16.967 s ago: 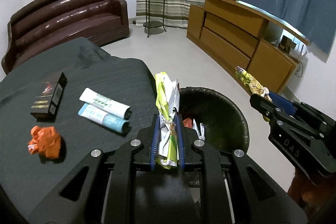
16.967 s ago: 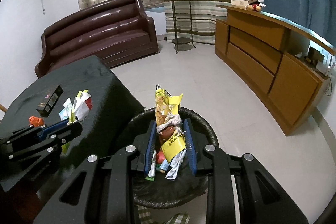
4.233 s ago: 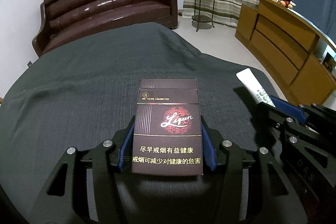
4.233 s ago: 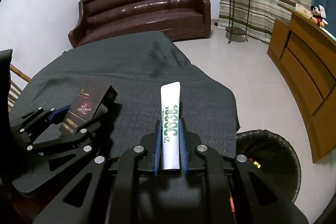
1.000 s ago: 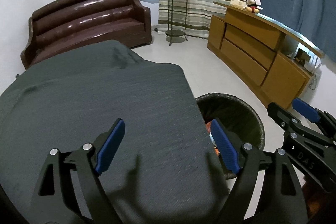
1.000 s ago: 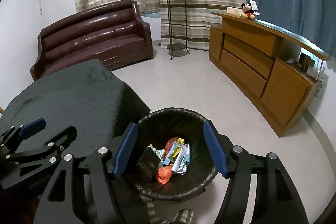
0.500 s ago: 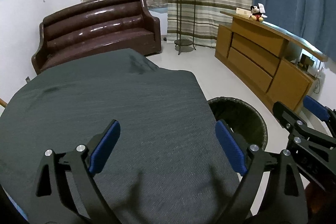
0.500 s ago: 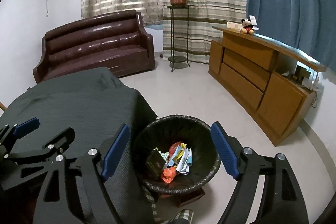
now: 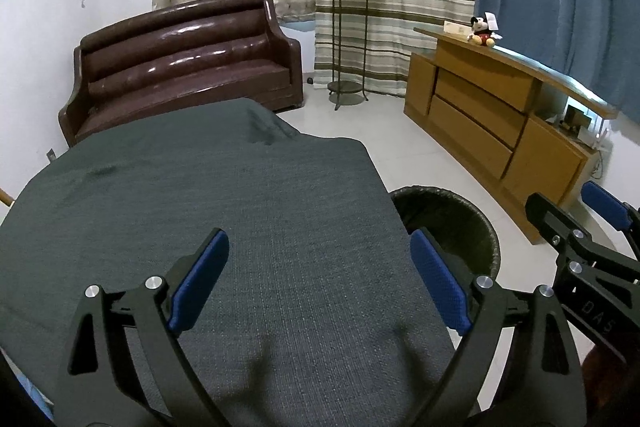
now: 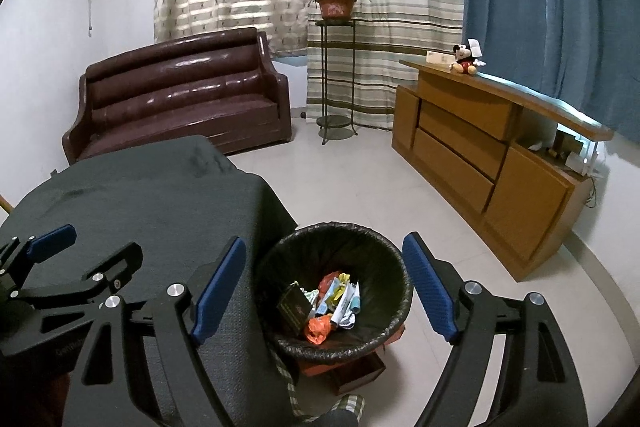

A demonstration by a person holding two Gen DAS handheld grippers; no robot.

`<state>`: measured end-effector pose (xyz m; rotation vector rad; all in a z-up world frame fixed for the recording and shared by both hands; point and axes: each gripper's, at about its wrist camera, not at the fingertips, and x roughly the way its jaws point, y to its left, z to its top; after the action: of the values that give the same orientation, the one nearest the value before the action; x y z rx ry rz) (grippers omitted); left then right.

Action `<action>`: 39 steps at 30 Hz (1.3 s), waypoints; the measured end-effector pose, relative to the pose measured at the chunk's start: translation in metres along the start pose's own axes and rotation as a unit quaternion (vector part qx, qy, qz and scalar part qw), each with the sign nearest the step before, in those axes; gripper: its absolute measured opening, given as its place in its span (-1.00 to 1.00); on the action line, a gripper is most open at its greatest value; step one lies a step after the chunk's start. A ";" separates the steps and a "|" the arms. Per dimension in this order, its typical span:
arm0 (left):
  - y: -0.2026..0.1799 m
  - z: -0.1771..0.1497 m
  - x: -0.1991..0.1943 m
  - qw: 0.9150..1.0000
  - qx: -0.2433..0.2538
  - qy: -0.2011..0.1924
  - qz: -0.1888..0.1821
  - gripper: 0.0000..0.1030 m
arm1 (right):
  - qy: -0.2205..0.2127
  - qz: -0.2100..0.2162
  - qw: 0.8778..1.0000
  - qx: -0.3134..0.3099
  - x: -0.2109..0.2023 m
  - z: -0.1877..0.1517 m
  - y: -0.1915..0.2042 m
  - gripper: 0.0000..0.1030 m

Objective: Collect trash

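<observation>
Left wrist view: my left gripper (image 9: 318,277) hangs over the dark tablecloth (image 9: 192,187), jaws spread wide and holding nothing; no trash shows on the cloth.

Right wrist view: my right gripper (image 10: 324,289) is spread wide too, above the bin (image 10: 394,267), where the trash (image 10: 328,301) lies in 1 heap. I judge collecting finished; next, just check for strays.

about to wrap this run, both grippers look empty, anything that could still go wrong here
Few risks. The trash bin stands tight against the draped table, so the lowering right gripper might clip its rim. The left gripper hangs open just above the cloth and might snag it. The floor behind the table is hidden; trash could remain there.
</observation>
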<state>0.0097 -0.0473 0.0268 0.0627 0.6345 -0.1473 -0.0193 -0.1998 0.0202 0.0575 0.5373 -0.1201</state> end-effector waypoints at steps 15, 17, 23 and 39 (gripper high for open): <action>-0.001 0.000 0.000 1.000 -0.001 0.001 -0.002 0.74 | -0.003 -0.001 1.000 0.001 -0.002 -0.001 0.000 0.52; -0.002 0.001 0.000 1.000 -0.002 0.001 -0.002 0.74 | -0.002 0.000 1.000 0.002 -0.002 -0.002 0.000 0.52; -0.002 0.000 0.000 1.000 -0.002 0.001 -0.002 0.74 | -0.003 -0.001 1.000 0.002 -0.002 -0.002 0.000 0.52; -0.006 -0.001 -0.003 1.000 -0.002 0.002 -0.006 0.74 | -0.002 -0.001 1.000 0.002 -0.002 -0.002 0.000 0.52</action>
<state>0.0058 -0.0531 0.0276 0.0551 0.6397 -0.1569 -0.0216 -0.1995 0.0197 0.0604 0.5323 -0.1227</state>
